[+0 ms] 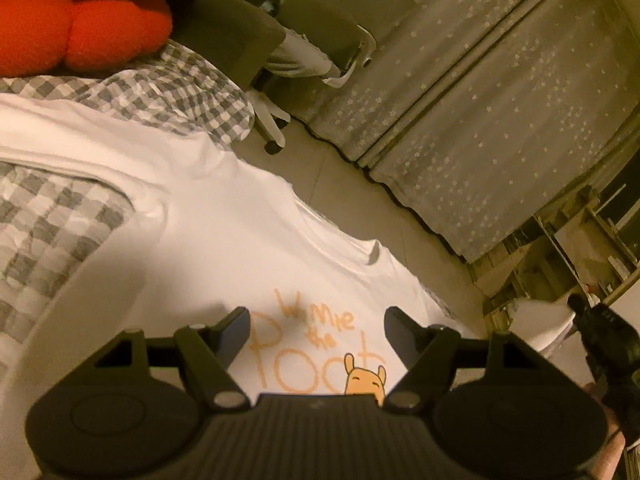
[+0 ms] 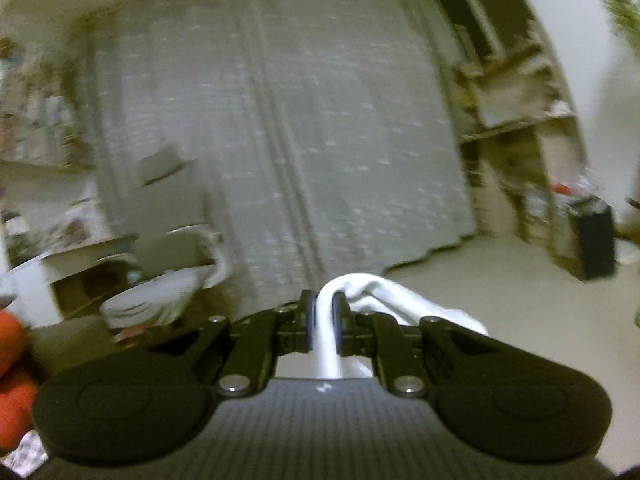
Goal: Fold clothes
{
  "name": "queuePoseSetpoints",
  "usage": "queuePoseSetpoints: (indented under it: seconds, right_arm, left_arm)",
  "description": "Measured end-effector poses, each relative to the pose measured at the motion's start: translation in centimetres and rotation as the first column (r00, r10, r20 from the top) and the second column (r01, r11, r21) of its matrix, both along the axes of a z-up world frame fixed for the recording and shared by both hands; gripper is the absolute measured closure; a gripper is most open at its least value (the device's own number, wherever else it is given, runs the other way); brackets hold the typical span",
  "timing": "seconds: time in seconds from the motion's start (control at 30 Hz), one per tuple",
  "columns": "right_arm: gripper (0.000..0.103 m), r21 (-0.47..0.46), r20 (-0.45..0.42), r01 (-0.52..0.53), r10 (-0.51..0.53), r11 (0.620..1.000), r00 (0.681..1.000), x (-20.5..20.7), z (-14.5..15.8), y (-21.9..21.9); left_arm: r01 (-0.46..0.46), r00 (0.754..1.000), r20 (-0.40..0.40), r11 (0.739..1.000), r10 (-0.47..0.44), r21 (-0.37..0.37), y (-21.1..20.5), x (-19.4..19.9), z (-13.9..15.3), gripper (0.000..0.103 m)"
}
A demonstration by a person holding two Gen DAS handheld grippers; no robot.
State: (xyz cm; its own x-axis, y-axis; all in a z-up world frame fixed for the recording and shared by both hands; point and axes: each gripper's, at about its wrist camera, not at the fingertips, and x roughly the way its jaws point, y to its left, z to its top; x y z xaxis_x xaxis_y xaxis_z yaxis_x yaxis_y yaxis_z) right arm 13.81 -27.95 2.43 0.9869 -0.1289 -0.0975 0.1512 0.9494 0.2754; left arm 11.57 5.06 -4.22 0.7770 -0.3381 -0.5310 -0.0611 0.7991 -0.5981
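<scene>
Currently the right gripper clamps a lifted edge of the white T-shirt (print up, largely spread on the checked bedding), the left gripper gapes, folding unfinished.

One T-shirt — two grippers

Bedroom surroundings: bedding, plush, chair, curtains and shelves.

A grey-and-white checked bed cover spreads across the left, with a bright orange plush cushion lying at its far left end. Beyond the bed's far corner stands a grey office chair on a white wheeled base, on the pale tiled floor. Long grey curtains dotted with small white stars hang to the floor on the far side. Cluttered light wooden shelves stand to their right, with a black box on the floor nearby.
</scene>
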Motion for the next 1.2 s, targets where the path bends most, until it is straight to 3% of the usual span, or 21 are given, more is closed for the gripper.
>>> queuePoseSetpoints:
  seconds: [0.17,0.33,0.47,0.63,0.7,0.73,0.87,0.97,1.03,1.07,1.2]
  right_arm:
    - [0.091,-0.039,-0.011,-0.151,0.151,0.988,0.988,0.2,0.1,3.2]
    - [0.091,-0.077,-0.086,-0.315,0.309,0.946,0.947,0.4,-0.8,7.0]
    - [0.091,-0.066,-0.223,-0.430,0.406,0.901,0.886,1.5,-2.6,9.5]
    - [0.091,-0.028,-0.395,-0.500,0.450,0.866,0.801,2.6,-5.5,11.3]
    - [0.091,-0.002,-0.437,-0.515,0.462,0.857,0.771,2.5,-6.2,11.4]
    - [0.086,0.012,-0.456,-0.522,0.469,0.853,0.756,2.5,-6.5,11.3]
    - [0.085,0.112,-0.465,-0.541,0.525,0.834,0.713,1.9,-5.7,9.6]
    - [0.082,0.163,-0.449,-0.537,0.547,0.827,0.706,1.5,-4.7,7.9]
    - [0.062,0.179,-0.424,-0.522,0.544,0.834,0.724,1.3,-3.9,6.5]
    - [0.059,0.186,-0.410,-0.512,0.540,0.838,0.735,1.2,-3.5,5.8]
    - [0.059,0.192,-0.380,-0.477,0.514,0.857,0.769,1.7,-2.7,3.3]
  left_arm:
    - [-0.028,1.000,-0.003,1.000,0.028,0.000,1.2,0.1,0.3,0.029]
    - [-0.050,0.999,-0.010,0.999,0.049,-0.008,2.2,0.2,0.3,0.029]
    - [-0.052,0.998,-0.019,0.999,0.051,-0.010,2.5,0.2,0.2,0.029]
    - [-0.040,0.999,-0.022,0.999,0.039,-0.008,2.4,0.1,0.2,0.029]
    - [-0.034,0.999,-0.023,0.999,0.034,-0.005,2.4,0.2,0.2,0.029]
    - [-0.031,0.999,-0.024,1.000,0.031,-0.002,2.3,0.2,0.2,0.029]
    - [-0.020,0.999,-0.026,1.000,0.021,0.020,1.9,0.4,0.2,0.029]
    - [-0.006,1.000,-0.022,0.999,0.007,0.049,1.5,0.5,0.2,0.029]
    - [0.004,1.000,-0.020,0.998,-0.003,0.065,1.1,0.5,0.3,0.029]
    - [0.012,1.000,-0.020,0.998,-0.011,0.067,0.7,0.6,0.3,0.029]
    - [0.068,0.998,-0.016,0.991,-0.066,0.113,-1.2,1.2,0.7,0.029]
